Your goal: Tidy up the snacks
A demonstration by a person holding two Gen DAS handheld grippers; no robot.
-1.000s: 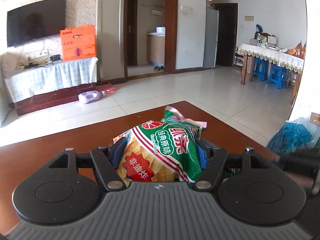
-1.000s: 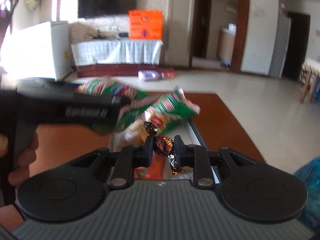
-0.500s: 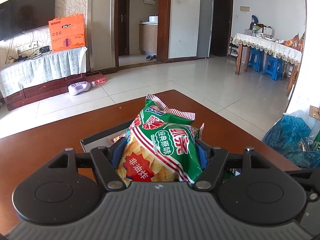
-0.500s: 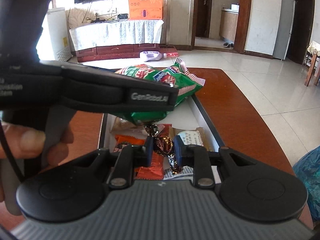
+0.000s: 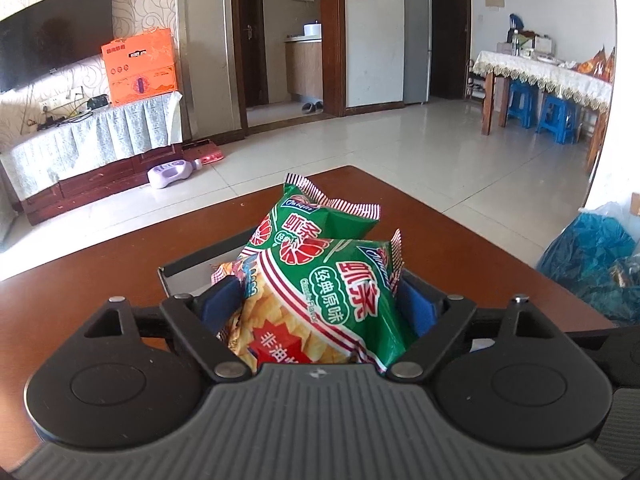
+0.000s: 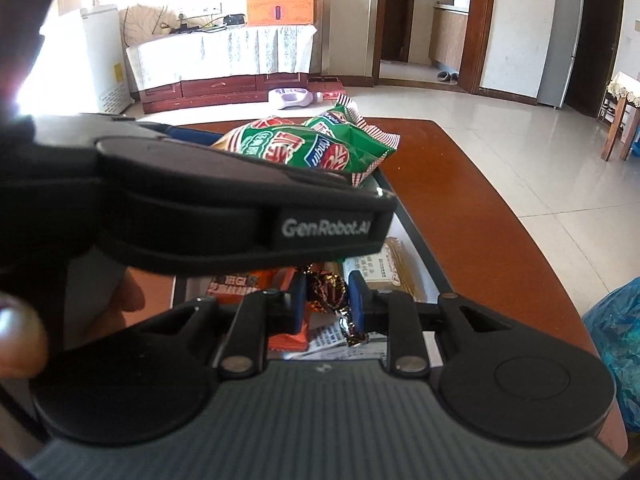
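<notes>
Left gripper (image 5: 318,304): jaws opening, blue pads spread to either side of a green shrimp-chip bag (image 5: 328,304) that lies between them; left pad looks clear of the bag, contact at the right pad cannot be told. A second green bag (image 5: 316,220) of the same kind sits just beyond it, both over the far end of a shallow tray (image 5: 192,266) on the brown table (image 5: 100,272). Right gripper (image 6: 327,300): jaws narrow and opening slightly, pads pinching a dark foil-wrapped candy (image 6: 326,290) above the near end of the tray. Below it lie an orange packet (image 6: 256,282) and a pale cracker pack (image 6: 384,268). The left gripper's body crosses the right wrist view.
</notes>
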